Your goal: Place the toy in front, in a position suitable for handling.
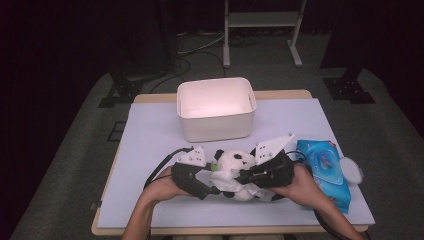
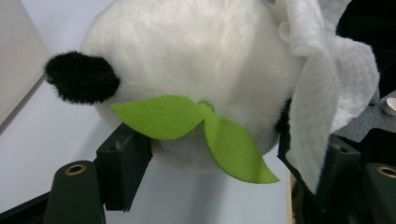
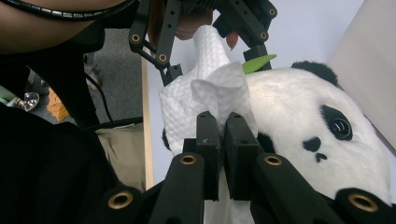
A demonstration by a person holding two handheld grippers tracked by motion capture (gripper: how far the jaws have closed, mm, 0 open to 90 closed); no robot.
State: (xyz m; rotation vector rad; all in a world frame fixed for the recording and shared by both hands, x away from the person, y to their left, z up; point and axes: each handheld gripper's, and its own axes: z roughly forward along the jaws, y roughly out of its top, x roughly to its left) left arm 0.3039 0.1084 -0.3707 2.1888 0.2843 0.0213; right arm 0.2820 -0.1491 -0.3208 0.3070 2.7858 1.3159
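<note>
Clearly the work in hand is wiping a panda plush toy (image 1: pixel 235 165) with a white wet wipe (image 1: pixel 227 181), near the front edge of the lavender-topped table (image 1: pixel 150 145), between the person's two hands and well in front of the empty white bin (image 1: pixel 216 107). To do it well, the toy should stay braced while the cloth is drawn across the fur in short strokes, so that the soft body does not roll away from the pull. The left gripper (image 2: pixel 224 154) has its jaws standing fairly wide, with the panda's round white head between them, the near jaw just beneath the green felt leaf (image 2: pixel 196 126); whether the pads truly press on the fur I cannot tell, so a firmer cradle there seems wise. The right gripper (image 3: pixel 223 135) is closed tight on a bunched fold of the wipe, which drapes over the back of the head; keeping that pinch on a thick fold should stop the cloth from slipping out. Care is needed near the panda's eye patch (image 3: pixel 337 125) and the leaf, which could snag. The blue pack of wipes (image 1: pixel 325 170) at the person's right carries printing, but it is too small to read, and no other writing can be made out.
</note>
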